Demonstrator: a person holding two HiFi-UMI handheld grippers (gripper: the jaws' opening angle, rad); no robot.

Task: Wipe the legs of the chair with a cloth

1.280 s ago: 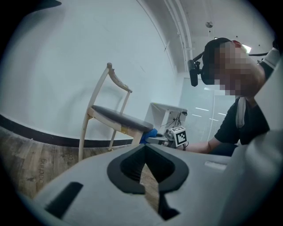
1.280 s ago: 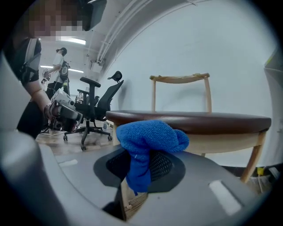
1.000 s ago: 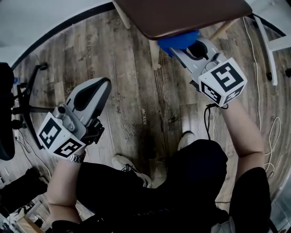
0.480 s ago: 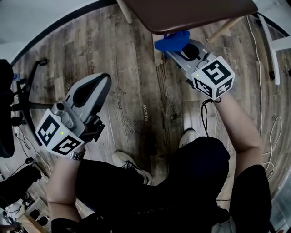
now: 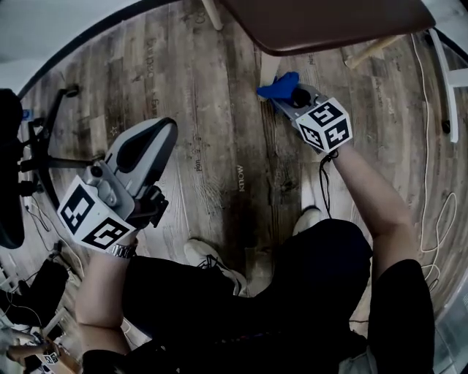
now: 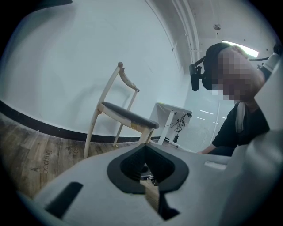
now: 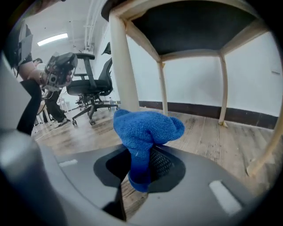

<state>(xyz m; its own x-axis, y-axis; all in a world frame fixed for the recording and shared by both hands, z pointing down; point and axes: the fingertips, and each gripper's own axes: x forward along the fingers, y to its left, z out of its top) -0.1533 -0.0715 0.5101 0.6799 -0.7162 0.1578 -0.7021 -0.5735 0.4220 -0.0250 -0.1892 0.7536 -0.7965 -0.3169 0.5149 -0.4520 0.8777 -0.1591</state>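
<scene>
A wooden chair with a dark seat [image 5: 322, 22] stands at the top of the head view. Its pale front leg [image 5: 268, 69] comes down to the plank floor. My right gripper [image 5: 284, 93] is shut on a bunched blue cloth [image 5: 278, 85], which sits right beside the lower part of that leg. In the right gripper view the cloth [image 7: 146, 130] sticks up from the jaws [image 7: 141, 170] in front of the leg [image 7: 124, 62]; contact is unclear. My left gripper [image 5: 164, 130] is held off to the left, shut and holding nothing, and sees the chair [image 6: 126, 112] from afar.
A black office chair [image 5: 14, 168] stands at the far left, also visible as an office chair [image 7: 88, 88] past the leg. Cables [image 5: 431, 219] lie on the floor at the right beside a white desk frame [image 5: 442, 73]. My shoes [image 5: 208, 259] are below.
My right gripper has come out from under the seat and down along the front leg with the blue cloth. The left gripper has stayed where it was.
</scene>
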